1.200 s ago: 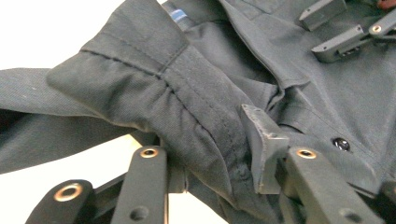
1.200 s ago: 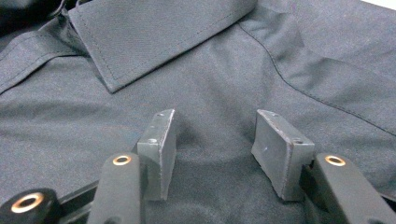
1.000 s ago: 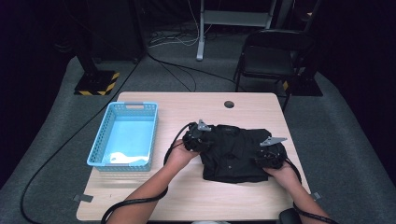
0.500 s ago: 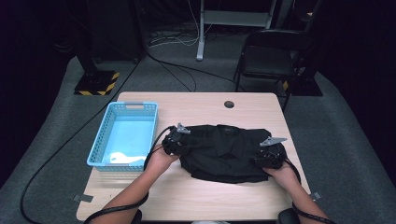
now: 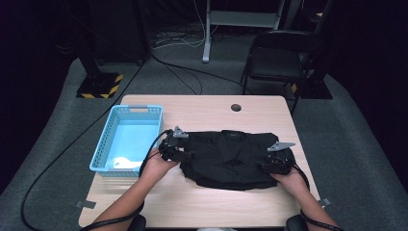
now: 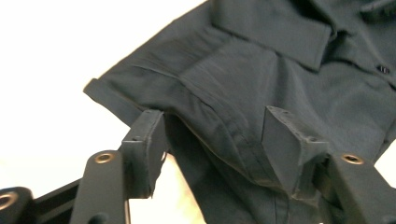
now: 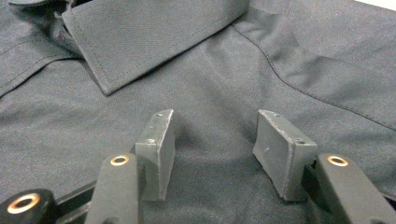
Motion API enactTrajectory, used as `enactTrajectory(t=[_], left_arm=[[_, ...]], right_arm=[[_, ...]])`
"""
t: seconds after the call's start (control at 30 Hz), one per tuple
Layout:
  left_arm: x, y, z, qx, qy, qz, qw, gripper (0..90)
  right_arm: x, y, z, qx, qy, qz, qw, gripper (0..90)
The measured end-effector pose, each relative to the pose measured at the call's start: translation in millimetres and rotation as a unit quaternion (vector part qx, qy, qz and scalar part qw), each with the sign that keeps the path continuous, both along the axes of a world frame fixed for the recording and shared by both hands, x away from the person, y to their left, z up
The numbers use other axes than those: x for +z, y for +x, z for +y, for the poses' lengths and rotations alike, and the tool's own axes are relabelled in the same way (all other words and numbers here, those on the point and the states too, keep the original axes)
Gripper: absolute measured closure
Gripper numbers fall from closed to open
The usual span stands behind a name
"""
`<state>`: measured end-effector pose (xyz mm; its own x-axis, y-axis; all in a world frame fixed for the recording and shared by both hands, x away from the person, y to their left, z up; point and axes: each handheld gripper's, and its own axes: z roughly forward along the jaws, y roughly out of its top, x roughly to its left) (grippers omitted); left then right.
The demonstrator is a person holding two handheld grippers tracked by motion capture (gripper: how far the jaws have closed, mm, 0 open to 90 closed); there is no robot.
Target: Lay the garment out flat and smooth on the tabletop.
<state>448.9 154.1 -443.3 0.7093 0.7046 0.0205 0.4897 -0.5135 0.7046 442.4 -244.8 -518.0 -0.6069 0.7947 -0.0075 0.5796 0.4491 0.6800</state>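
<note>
- Resting at the shirt's left edge, the left gripper point(image 5: 184, 153) is keeping its jaws well apart, and a fold of the black shirt point(image 5: 230, 159) is lying in the gap between them without being pinched
- In the left gripper view, the shirt's sleeve cuff point(image 6: 100, 91) is sticking out just beyond the left jaw, while the right jaw's pad is pressing down on cloth
- At the shirt's opposite edge, the right gripper point(image 5: 272, 166) is also holding its jaws wide apart, both tips sitting on flat fabric with nothing clamped
- Just ahead of the right gripper's jaws, the collar point(image 7: 154, 35) is lying flat and a shoulder seam is running off to the right of them
- The table point(image 5: 202, 113) of pale wood is carrying the shirt; a blue basket point(image 5: 108, 149) is standing just beyond the left gripper on the side away from the shirt, with something white lying in it
- Behind the table, a black chair point(image 5: 281, 60) is standing on grey carpet, cables are trailing across the floor, and the room beyond is staying dark
- The shirt is lying spread between the two grippers, its long axis running from one gripper to the other, front up, with the collar pointing toward the table's far edge
</note>
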Motion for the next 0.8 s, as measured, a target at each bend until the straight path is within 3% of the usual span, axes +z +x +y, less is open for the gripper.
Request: enactTrajectory(t=[0.13, 0.43, 0.67, 0.8], left_arm=[[2.4, 12.6, -0.8, 0.009, -0.002, -0.013, 0.9999, 36.4], [-12.1, 43.4, -3.1, 0.026, -0.025, 0.015, 0.9992, 35.3], [-23.0, 49.7, -5.4, 0.025, -0.011, 0.04, 0.9988, 39.1], [-27.5, 43.4, -6.6, 0.019, 0.017, 0.028, 0.9993, 50.9]], right_arm=[[-0.2, -0.3, 0.3, -0.002, 0.001, -0.001, 1.0, 46.6], [-0.8, -0.6, -0.4, -0.001, 0.004, -0.003, 1.0, 46.5], [-1.1, -0.7, -0.4, -0.001, 0.005, -0.005, 1.0, 46.4], [-1.3, -1.0, -0.3, -0.002, 0.006, -0.005, 1.0, 46.3]])
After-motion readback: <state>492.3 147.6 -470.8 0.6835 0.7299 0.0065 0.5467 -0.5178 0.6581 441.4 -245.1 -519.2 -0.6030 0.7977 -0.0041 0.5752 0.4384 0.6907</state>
